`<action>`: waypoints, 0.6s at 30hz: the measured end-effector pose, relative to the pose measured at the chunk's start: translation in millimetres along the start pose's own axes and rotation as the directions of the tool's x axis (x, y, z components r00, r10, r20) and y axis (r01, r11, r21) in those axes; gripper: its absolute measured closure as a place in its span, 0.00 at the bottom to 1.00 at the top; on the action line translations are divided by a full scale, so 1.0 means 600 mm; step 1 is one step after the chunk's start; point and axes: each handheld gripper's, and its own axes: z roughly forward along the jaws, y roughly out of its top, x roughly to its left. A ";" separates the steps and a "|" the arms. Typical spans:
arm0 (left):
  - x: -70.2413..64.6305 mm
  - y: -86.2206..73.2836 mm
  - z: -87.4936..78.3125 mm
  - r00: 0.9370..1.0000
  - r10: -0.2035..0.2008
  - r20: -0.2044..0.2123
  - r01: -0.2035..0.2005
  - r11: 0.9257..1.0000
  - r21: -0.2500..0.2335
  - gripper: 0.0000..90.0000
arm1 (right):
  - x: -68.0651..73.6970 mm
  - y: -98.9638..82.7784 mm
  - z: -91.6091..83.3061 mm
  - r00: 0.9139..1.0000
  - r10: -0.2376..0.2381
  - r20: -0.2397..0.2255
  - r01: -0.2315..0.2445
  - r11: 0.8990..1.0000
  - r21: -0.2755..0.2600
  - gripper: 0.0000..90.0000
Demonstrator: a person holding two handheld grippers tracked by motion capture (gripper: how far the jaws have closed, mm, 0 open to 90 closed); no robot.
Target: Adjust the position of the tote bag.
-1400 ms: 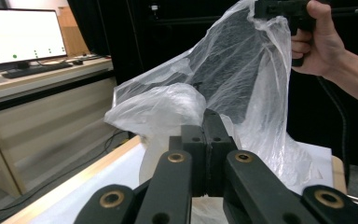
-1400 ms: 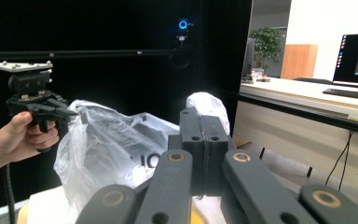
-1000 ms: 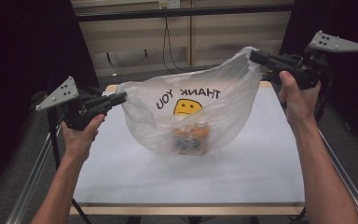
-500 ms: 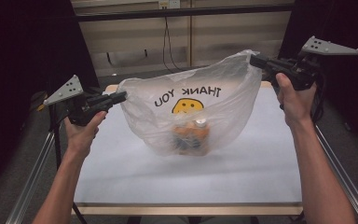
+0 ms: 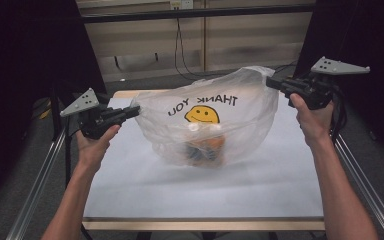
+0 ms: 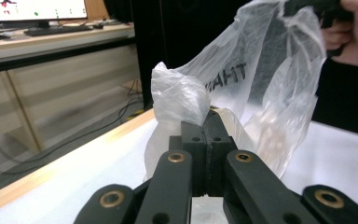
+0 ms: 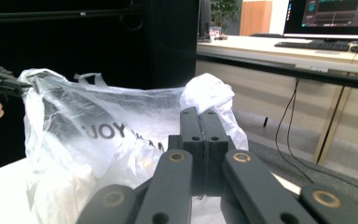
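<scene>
Plastic carrier bag (image 5: 215, 125), thin and translucent, printed with a yellow smiley face and a reversed "THANK YOU", hangs stretched between two hand-held grippers above the white table (image 5: 205, 195). The left gripper (image 5: 134, 110) has its jaws pressed together on a bunched tuft of film at one side of the bag's mouth; the left gripper view shows the crumpled plastic rising just past the closed jaw tips. The right gripper (image 5: 272, 83) is likewise clamped on a wad of film at the opposite, higher side. Orange and dark contents (image 5: 205, 148), too blurred through the film to identify, sag in the belly of the bag, which appears to rest on or just above the table. The film is judged soft, light and slippery, with no stiffness of its own; it will crease, stretch and possibly tear where load concentrates. The contents supply most of the weight and will swing if the bag is lifted. Gathered film near the rim or the handle loops offers the firmest hold, since a single layer could slide from the jaws.
</scene>
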 end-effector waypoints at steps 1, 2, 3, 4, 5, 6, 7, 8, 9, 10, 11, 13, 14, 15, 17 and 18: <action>-0.002 -0.006 0.000 1.000 0.004 0.006 -0.004 1.000 0.012 1.00 | 0.001 -0.005 -0.001 1.000 0.001 0.000 -0.001 1.000 0.006 1.00; -0.004 -0.010 0.000 1.000 0.001 0.008 -0.001 1.000 0.019 1.00 | 0.001 -0.012 -0.001 1.000 0.001 -0.002 -0.001 1.000 0.011 1.00; -0.006 -0.017 0.001 1.000 0.003 0.010 -0.003 1.000 0.027 1.00 | 0.002 -0.020 -0.002 1.000 0.007 -0.007 -0.007 1.000 0.016 1.00; -0.005 -0.021 0.002 1.000 0.000 0.012 -0.001 1.000 0.030 1.00 | 0.002 -0.025 -0.003 1.000 0.011 -0.007 -0.011 1.000 0.019 1.00; -0.005 -0.026 0.002 1.000 0.000 0.009 -0.001 0.999 0.035 1.00 | 0.002 -0.029 -0.003 1.000 0.012 -0.001 -0.012 1.000 0.027 1.00; -0.004 -0.030 0.005 1.000 -0.010 0.010 0.010 0.999 0.031 1.00 | 0.002 -0.034 -0.002 1.000 0.019 0.000 -0.019 0.999 0.031 1.00; -0.004 -0.030 0.005 1.000 -0.010 0.010 0.010 0.999 0.031 1.00 | 0.000 -0.038 -0.002 1.000 0.024 -0.002 -0.024 0.999 0.037 1.00; -0.003 -0.034 0.007 1.000 -0.006 0.009 0.006 0.999 0.041 1.00 | 0.000 -0.038 -0.002 1.000 0.024 -0.002 -0.024 0.999 0.037 1.00; -0.002 -0.042 0.013 1.000 -0.004 0.009 0.004 0.998 0.060 1.00 | -0.002 -0.048 -0.001 0.999 0.032 0.005 -0.032 0.998 0.048 1.00; -0.002 -0.046 0.017 1.000 -0.012 0.011 0.011 0.998 0.060 1.00 | -0.003 -0.053 0.000 0.999 0.039 0.006 -0.039 0.998 0.052 1.00; -0.001 -0.049 0.020 1.000 -0.011 0.010 0.010 0.998 0.068 1.00 | -0.005 -0.058 0.002 0.999 0.043 0.006 -0.043 0.997 0.057 1.00; 0.001 -0.055 0.027 1.000 -0.014 0.010 0.013 0.996 0.088 1.00 | -0.007 -0.066 0.004 0.999 0.049 0.008 -0.049 0.996 0.070 1.00; 0.001 -0.055 0.027 1.000 -0.014 0.010 0.013 0.996 0.088 1.00 | -0.007 -0.066 0.004 0.999 0.049 0.008 -0.049 0.996 0.070 1.00; 0.003 -0.060 0.033 1.000 -0.019 0.006 0.018 0.994 0.106 1.00 | -0.009 -0.074 0.007 0.998 0.060 0.010 -0.060 0.995 0.075 1.00; 0.006 -0.065 0.039 1.000 -0.025 0.009 0.023 0.993 0.119 1.00 | -0.010 -0.080 0.010 0.998 0.063 0.012 -0.063 0.994 0.086 1.00; 0.009 -0.067 0.040 1.000 -0.025 0.007 0.024 0.992 0.126 1.00 | -0.011 -0.084 0.012 0.998 0.066 0.019 -0.067 0.993 0.096 1.00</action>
